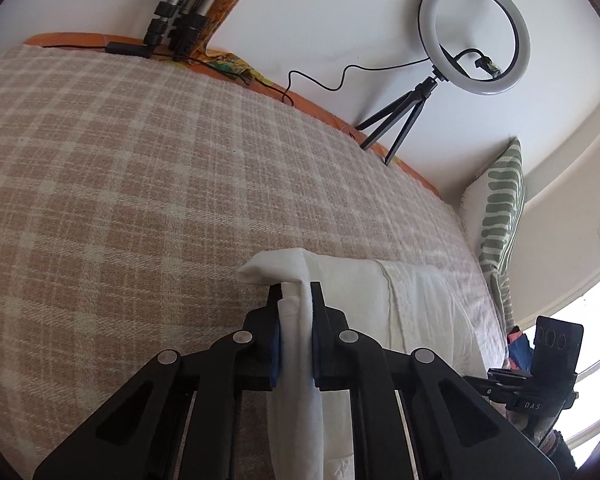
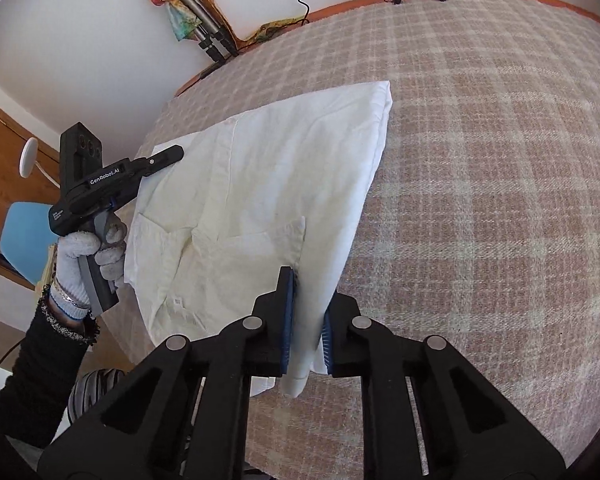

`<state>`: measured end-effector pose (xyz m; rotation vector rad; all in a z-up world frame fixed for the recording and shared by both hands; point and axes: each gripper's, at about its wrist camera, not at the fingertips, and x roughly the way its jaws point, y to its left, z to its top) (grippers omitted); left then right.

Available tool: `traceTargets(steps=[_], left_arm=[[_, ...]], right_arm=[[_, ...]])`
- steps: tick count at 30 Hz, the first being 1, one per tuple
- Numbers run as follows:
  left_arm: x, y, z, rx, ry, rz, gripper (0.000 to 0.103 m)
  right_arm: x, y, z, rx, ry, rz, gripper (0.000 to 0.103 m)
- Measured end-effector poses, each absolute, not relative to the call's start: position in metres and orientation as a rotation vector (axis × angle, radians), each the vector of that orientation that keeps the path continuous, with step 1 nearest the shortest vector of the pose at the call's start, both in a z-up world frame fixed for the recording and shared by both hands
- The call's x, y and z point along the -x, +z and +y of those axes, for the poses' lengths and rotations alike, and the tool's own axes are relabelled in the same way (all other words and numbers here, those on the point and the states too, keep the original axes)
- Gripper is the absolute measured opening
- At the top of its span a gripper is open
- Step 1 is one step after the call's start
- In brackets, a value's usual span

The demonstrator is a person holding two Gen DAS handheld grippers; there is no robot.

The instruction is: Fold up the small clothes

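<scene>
Thin white woven garment (image 2: 268, 184), creased and matt; checked blanket (image 1: 120, 168), coarse and woolly; matt black plastic left gripper (image 1: 296, 312) with dull metal rivets; knitted cloth glove (image 2: 80, 256)

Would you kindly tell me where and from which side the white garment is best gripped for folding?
Along its near edge, approached from the near side of the bed. The white garment lies flat, so only its thin edges offer a pinch; the left claw and right claw already clamp that edge.
</scene>
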<state>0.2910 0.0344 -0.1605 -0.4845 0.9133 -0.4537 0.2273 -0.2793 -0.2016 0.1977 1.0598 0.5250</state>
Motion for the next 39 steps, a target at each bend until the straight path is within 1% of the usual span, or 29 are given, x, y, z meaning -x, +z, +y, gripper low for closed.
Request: traceTargets(steps=[5, 18, 28, 39], left_arm=[[-0.281, -0.139, 0.028, 0.421, -0.466, 0.861, 0.009], [-0.280, -0.101, -0.006, 0.444, -0.545, 0.778, 0.008], [-0.293, -0.084, -0.042, 0.413, -0.584, 0.749, 0.008], [-0.321, -0.076, -0.096, 0.357, -0.620, 0.747, 0.008]], right_arm=[[-0.215, -0.176, -0.262, -0.062, 0.499, 0.985, 0.011], [-0.191, -0.124, -0.263, 0.161, 0.372, 0.847, 0.011], [-0.188, -0.103, -0.275, 0.265, 0.323, 0.777, 0.010], [-0.207, -0.097, -0.304, 0.318, 0.264, 0.755, 0.010]])
